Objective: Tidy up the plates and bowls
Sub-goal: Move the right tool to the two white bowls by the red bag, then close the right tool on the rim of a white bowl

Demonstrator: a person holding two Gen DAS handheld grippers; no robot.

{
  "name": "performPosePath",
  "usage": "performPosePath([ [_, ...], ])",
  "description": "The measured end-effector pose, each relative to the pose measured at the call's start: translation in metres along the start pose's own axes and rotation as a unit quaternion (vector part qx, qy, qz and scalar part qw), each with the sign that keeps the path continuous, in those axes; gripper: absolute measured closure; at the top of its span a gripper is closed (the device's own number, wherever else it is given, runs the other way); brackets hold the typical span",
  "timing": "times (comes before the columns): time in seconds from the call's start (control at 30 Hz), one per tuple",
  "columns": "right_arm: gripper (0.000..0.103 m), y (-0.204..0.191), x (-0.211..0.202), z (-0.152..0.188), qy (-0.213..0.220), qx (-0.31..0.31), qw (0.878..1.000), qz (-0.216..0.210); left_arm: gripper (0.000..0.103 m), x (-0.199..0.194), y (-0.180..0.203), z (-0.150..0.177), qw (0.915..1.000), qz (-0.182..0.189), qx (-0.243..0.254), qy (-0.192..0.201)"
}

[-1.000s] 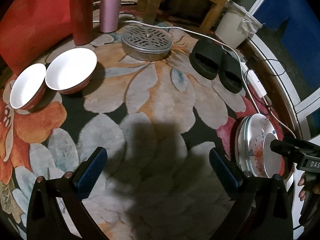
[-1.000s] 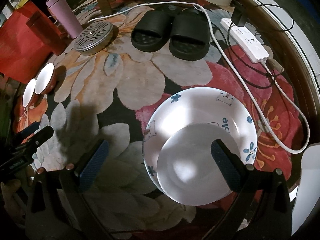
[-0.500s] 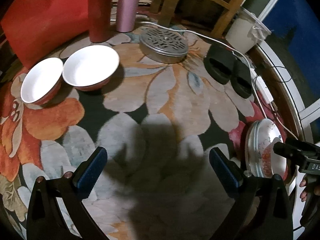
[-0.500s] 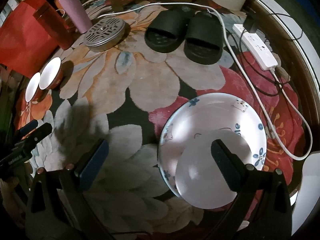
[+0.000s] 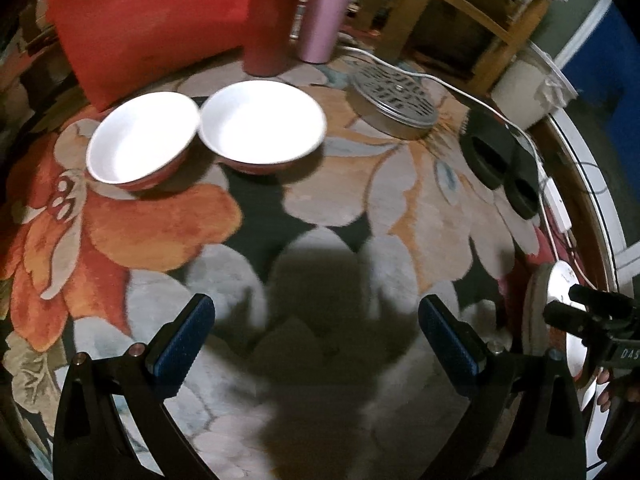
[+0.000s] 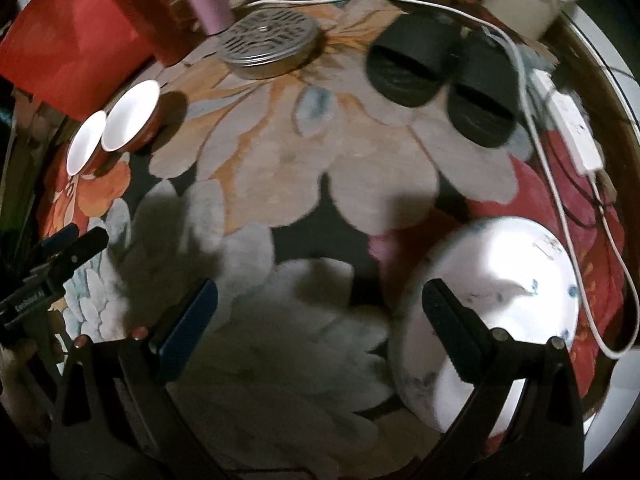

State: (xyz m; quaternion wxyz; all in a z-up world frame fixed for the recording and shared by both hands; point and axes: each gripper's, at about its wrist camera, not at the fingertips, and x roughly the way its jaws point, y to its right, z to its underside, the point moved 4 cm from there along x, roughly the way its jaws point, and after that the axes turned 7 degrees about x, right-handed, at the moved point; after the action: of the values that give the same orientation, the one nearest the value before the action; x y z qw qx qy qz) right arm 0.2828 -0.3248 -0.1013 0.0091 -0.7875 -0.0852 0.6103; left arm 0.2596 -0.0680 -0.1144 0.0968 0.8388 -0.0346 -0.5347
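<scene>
On the flowered rug [image 5: 152, 224], far left, two red bowls [image 5: 262, 126] sit rim to rim, apart from both grippers. Left gripper [image 5: 316, 340]: jaws wide open, empty, hovering over bare rug. Right gripper [image 6: 320, 320]: jaws open, empty, its right finger over the near edge of the white plate [image 6: 504, 292], which holds a smaller plate.

Risks, as judged: bowls touch, so gripping one rim may nudge the other. The stacked plates may slide if lifted tilted. White cable [image 6: 560, 200] runs just beside the plate and may snag.
</scene>
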Motion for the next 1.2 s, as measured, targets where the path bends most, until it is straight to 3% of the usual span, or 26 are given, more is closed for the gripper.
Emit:
performPosePath([
  [0.33,0.0,-0.074,0.03,-0.028,-0.018,-0.033,0.998,-0.051,0.001,-0.006,-0.06,-0.01,0.9983,-0.031,-0.049,0.009],
  [0.6,0.0,-0.145,0.046,-0.06,-0.007,-0.069,0.994,-0.09,0.001,-0.009,-0.105,-0.006,0.9949,-0.047,-0.089,0.007],
  [1.0,0.0,-0.237,0.065,-0.104,-0.002,-0.166,0.978,-0.128,0.001,-0.011,-0.161,-0.012,0.9895,-0.071,-0.126,0.013],
  [1.2,0.002,-0.279,0.075,-0.126,0.002,-0.208,0.967,-0.148,0.002,-0.005,-0.188,-0.025,0.9832,-0.068,-0.168,0.027],
])
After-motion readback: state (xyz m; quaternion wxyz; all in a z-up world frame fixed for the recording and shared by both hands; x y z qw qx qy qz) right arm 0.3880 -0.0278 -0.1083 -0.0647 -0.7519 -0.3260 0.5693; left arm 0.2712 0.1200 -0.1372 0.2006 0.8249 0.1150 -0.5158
